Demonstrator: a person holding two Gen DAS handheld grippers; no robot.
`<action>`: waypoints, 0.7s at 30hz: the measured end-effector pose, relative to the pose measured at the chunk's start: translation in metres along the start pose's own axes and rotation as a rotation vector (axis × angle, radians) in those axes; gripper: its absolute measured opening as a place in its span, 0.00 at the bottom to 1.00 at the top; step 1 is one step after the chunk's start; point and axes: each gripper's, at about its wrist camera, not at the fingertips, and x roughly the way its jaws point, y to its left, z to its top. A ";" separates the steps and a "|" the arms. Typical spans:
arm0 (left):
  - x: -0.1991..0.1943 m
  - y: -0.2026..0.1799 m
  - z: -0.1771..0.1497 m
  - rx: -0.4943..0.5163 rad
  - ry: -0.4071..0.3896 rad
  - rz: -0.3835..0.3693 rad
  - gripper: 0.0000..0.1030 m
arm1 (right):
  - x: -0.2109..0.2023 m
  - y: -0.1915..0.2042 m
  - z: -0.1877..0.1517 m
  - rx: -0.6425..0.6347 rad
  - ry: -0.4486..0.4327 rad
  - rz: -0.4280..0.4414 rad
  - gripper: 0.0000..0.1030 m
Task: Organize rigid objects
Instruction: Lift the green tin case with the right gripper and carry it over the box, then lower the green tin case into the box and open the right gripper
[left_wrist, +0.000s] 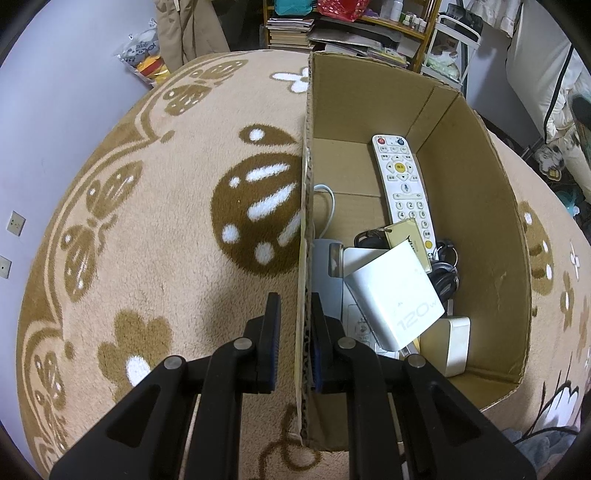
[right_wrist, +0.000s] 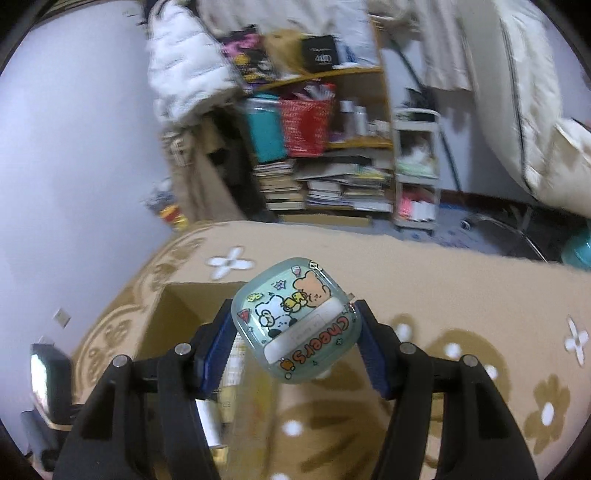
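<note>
Left gripper (left_wrist: 295, 343): jaws pressed together on the near wall of the box (left_wrist: 476, 206), one finger outside over the rug (left_wrist: 147, 221), the other inside, so the box is pinned in place. Just beyond the inner finger, at the near end of the box floor, lie a white charger (left_wrist: 397, 299) marked "120W", tilted over other pale blocks, and beside it to the right a small cream block (left_wrist: 448, 343). Further ahead sit dark keys (left_wrist: 445, 273) with a yellow tag (left_wrist: 404, 238), and beyond these a white remote (left_wrist: 400, 184) runs lengthwise toward the far wall; a white cable (left_wrist: 328, 206) curls against the pinched wall. Right gripper (right_wrist: 295, 332): jaws spread wide yet pinching a rounded, clear-green case (right_wrist: 295, 325) printed with cartoon animals and the word "Cheers", held clear of the rug. Below and to the left of this gripper, the box's open top is partly visible, with blurred pale items inside; the case is therefore near the box but not over its middle, as far as can be judged. Beyond the rug stand cluttered shelves (right_wrist: 332, 147) with stacked books. Progress, judged from this arrangement: several rigid items are already collected in the box; the case is in transit and remains to be lowered in and released. Whether further loose items wait elsewhere cannot be told; none shows on the visible rug.
</note>
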 end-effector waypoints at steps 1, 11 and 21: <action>0.000 0.000 0.000 0.000 0.000 0.000 0.13 | 0.001 0.008 -0.001 -0.015 0.004 0.010 0.65; 0.001 0.000 0.001 -0.007 0.000 -0.012 0.13 | 0.032 0.055 -0.042 -0.097 0.124 0.078 0.65; 0.000 0.000 0.000 -0.007 -0.001 -0.015 0.13 | 0.044 0.059 -0.048 -0.088 0.167 0.091 0.65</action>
